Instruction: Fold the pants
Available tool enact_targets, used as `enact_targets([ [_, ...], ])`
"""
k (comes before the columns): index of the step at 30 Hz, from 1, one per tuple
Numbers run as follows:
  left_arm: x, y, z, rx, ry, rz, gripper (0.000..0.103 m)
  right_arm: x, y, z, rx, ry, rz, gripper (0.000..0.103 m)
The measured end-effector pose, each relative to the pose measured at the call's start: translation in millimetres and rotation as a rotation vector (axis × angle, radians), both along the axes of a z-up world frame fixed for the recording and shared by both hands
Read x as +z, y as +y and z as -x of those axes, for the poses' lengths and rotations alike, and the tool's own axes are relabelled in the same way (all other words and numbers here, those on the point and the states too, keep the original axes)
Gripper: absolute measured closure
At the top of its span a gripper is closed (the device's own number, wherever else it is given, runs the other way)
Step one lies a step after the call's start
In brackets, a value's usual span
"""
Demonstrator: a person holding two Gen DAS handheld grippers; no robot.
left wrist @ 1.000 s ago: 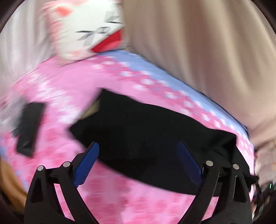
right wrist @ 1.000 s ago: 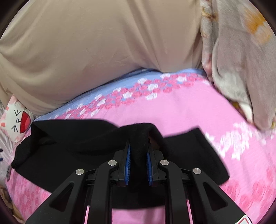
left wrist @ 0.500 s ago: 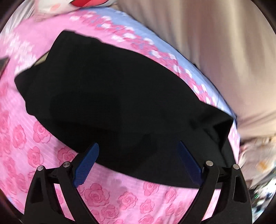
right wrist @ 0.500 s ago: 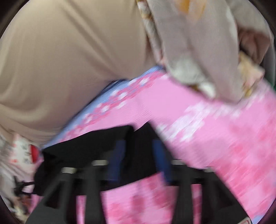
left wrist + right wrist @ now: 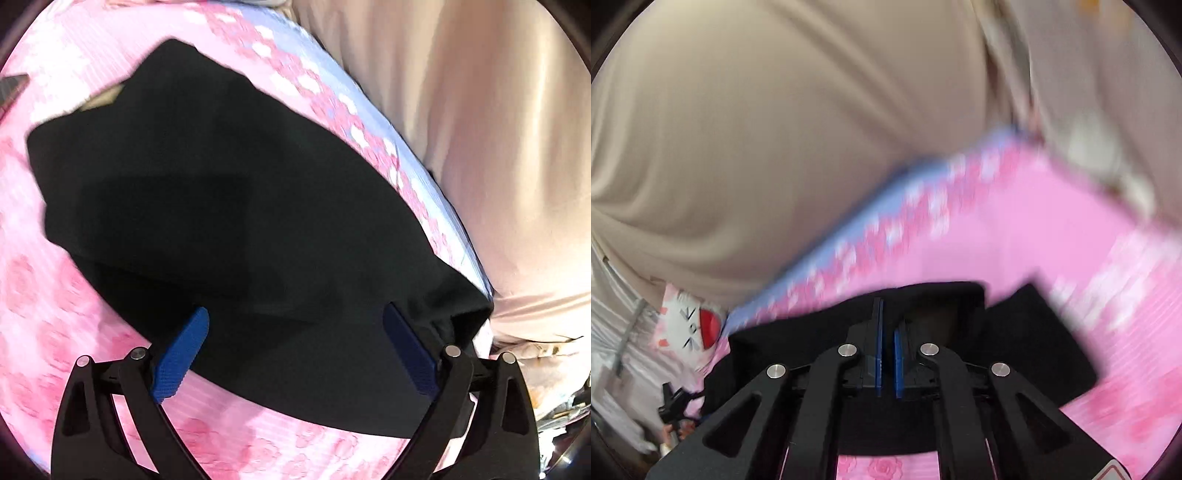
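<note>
Black pants (image 5: 236,206) lie folded on a pink flowered bedspread (image 5: 44,302). My left gripper (image 5: 295,332) is open, its blue pads (image 5: 183,350) spread wide just above the near edge of the pants, holding nothing. In the right wrist view my right gripper (image 5: 888,332) is shut, its blue pads nearly together, over the black pants (image 5: 1034,339); I cannot tell for sure whether cloth is pinched between them. The view is blurred.
A beige curtain (image 5: 775,129) hangs along the far side of the bed, also in the left wrist view (image 5: 480,129). A pink cat pillow (image 5: 690,325) lies at the left. Grey flowered bedding (image 5: 1108,92) is piled at the right.
My left gripper moved in closer over the pants and stayed open. My right gripper swung sideways and the raised fold it pinched has dropped lower; its pads are now closer together.
</note>
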State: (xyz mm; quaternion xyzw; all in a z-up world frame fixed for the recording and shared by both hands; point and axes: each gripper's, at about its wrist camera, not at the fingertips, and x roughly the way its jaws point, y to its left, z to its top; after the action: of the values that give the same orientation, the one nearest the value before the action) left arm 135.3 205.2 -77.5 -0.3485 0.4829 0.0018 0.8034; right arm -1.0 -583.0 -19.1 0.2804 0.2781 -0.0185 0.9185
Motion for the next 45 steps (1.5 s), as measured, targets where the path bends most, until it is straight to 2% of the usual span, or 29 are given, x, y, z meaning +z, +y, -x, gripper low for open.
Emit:
enact_targets([
  [2, -3.0, 8.7, 1.9, 0.016, -0.009, 0.029, 0.01, -19.8, -16.9, -1.3, -0.088, 0.109, 0.088, 0.099],
  [3, -8.5, 13.9, 1.0, 0.034, -0.002, 0.061, 0.01, -41.0, -29.4, -3.2, -0.123, 0.177, 0.072, 0.099],
  [5, -19.2, 20.3, -1.7, 0.066, 0.01, 0.113, 0.009, -76.0, -40.8, -4.8, -0.131, 0.253, -0.022, 0.098],
  [8, -18.2, 22.0, -6.7, 0.074, -0.02, 0.103, 0.008, -86.1, -26.1, -1.4, -0.136, 0.26, 0.015, 0.092],
  [10, -18.6, 22.5, -11.1, 0.07, -0.036, 0.091, 0.013, -83.3, -19.9, -3.0, -0.144, 0.258, 0.037, 0.092],
  [11, -17.6, 23.1, -13.1, 0.068, -0.043, 0.071, 0.038, -81.5, -20.4, -1.4, -0.147, 0.258, 0.039, 0.092],
  [12, -16.8, 24.0, -15.0, 0.059, -0.036, 0.041, 0.075, -78.6, -18.9, -1.1, -0.15, 0.258, 0.036, 0.092],
  [13, -16.8, 25.9, -18.2, 0.053, -0.015, 0.003, 0.088, -77.4, -19.1, -5.7, -0.151, 0.26, 0.035, 0.092],
  [14, -16.0, 30.5, -21.7, 0.036, -0.009, -0.005, 0.095, -75.6, -20.1, -11.1, -0.154, 0.261, 0.042, 0.092],
  [16, -8.2, 40.3, -23.5, -0.007, -0.011, 0.04, 0.1, -71.8, -20.7, -14.4, -0.154, 0.255, 0.059, 0.092],
  [17, 5.1, 45.6, -21.3, -0.035, -0.029, 0.041, 0.099, -67.2, -19.3, -13.3, -0.155, 0.249, 0.067, 0.092],
  [19, 42.5, 56.5, -8.1, -0.068, -0.053, -0.068, 0.099, -60.2, -19.5, -9.8, -0.155, 0.241, 0.087, 0.092],
  [22, 70.8, 72.9, 10.3, -0.077, -0.057, -0.174, 0.098, -60.8, -19.0, -6.9, -0.166, 0.269, 0.132, 0.092],
  [24, 63.2, 84.6, 16.0, -0.058, 0.001, -0.221, 0.093, -67.9, -20.3, -7.0, -0.176, 0.29, 0.134, 0.092],
  [26, 36.2, 89.2, 15.7, -0.056, 0.069, -0.208, 0.09, -73.8, -19.9, -5.3, -0.198, 0.299, 0.138, 0.08],
  [28, 10.7, 85.7, 16.5, -0.056, 0.135, -0.192, 0.08, -75.7, -18.1, -2.8, -0.213, 0.3, 0.144, 0.071],
  [29, -0.2, 80.9, 17.5, -0.038, 0.173, -0.211, 0.069, -75.1, -18.0, -0.6, -0.213, 0.297, 0.139, 0.068],
  [30, -4.8, 80.5, 16.4, -0.019, 0.188, -0.239, 0.047, -74.2, -18.2, 1.3, -0.215, 0.295, 0.139, 0.065],
  [31, -4.1, 80.0, 21.2, 0.011, 0.198, -0.272, 0.035, -71.4, -19.1, 6.2, -0.225, 0.295, 0.145, 0.057],
  [32, 5.9, 91.7, 33.5, 0.07, 0.181, -0.305, 0.022, -69.1, -20.2, 10.5, -0.234, 0.293, 0.151, 0.048],
  [33, 15.4, 97.8, 45.2, 0.123, 0.148, -0.328, 0.017, -66.6, -21.6, 15.8, -0.245, 0.29, 0.157, 0.046],
  [35, 40.4, 103.8, 62.8, 0.228, 0.087, -0.392, 0.015, -62.7, -27.4, 29.1, -0.258, 0.278, 0.139, 0.045],
  [36, 51.2, 103.1, 65.4, 0.246, 0.052, -0.409, 0.015, -61.5, -30.5, 35.1, -0.257, 0.267, 0.112, 0.045],
  [38, 79.3, 87.5, 73.4, 0.219, -0.028, -0.456, 0.014, -60.9, -35.2, 43.2, -0.233, 0.227, 0.036, 0.042],
  [40, 89.3, 61.7, 70.1, 0.162, -0.072, -0.494, 0.006, -65.0, -37.2, 39.8, -0.203, 0.206, -0.022, 0.032],
  [42, 94.1, 29.8, 66.0, 0.07, -0.121, -0.506, 0.005, -73.0, -33.2, 22.3, -0.165, 0.234, -0.022, 0.031],
  [43, 94.1, 16.1, 60.6, 0.022, -0.13, -0.501, 0.005, -76.7, -28.4, 6.9, -0.123, 0.257, 0.001, 0.052],
  [44, 89.4, -7.0, 47.7, -0.034, -0.136, -0.481, 0.005, -75.6, -23.4, -7.3, -0.074, 0.277, 0.009, 0.096],
  [45, 86.2, -24.3, 41.3, -0.085, -0.138, -0.46, 0.005, -60.3, -15.4, -15.2, -0.047, 0.246, 0.034, 0.099],
])
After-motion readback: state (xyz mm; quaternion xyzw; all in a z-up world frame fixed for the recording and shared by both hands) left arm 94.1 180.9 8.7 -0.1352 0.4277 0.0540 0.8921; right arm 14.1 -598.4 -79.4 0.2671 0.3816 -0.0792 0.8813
